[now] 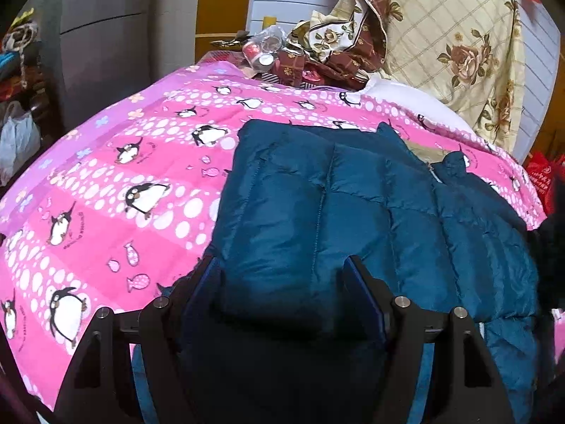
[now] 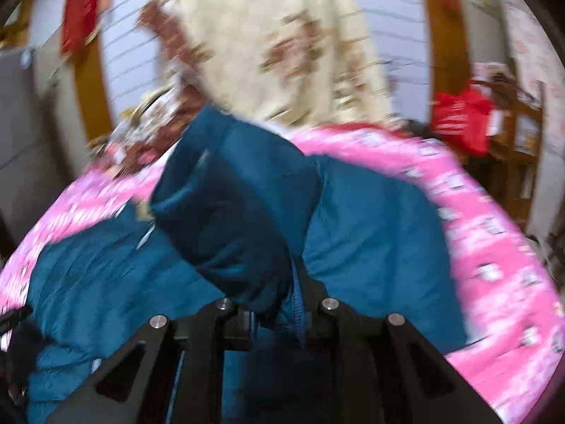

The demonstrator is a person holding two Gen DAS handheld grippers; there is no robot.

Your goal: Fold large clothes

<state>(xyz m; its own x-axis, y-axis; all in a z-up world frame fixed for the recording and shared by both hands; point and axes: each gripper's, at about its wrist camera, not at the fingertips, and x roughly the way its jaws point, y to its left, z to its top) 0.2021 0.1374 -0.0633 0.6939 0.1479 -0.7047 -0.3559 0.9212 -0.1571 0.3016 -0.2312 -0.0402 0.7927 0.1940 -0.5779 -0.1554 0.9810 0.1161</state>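
The blue puffer jacket (image 1: 353, 212) lay on the pink penguin quilt (image 1: 106, 194); the left gripper (image 1: 282, 275) clasped its folded panel, the right gripper (image 2: 279, 304) pinched a lifted fold; probably light, puffy, slippery; best gripped at seams.

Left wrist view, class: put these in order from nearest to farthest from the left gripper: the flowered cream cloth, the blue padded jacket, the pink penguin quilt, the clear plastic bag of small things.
1. Blue padded jacket: between the fingers of the left gripper.
2. Pink penguin quilt: under the jacket, spreading left.
3. Clear plastic bag: beyond the quilt's far edge.
4. Flowered cream cloth: hanging at the back, upper right.
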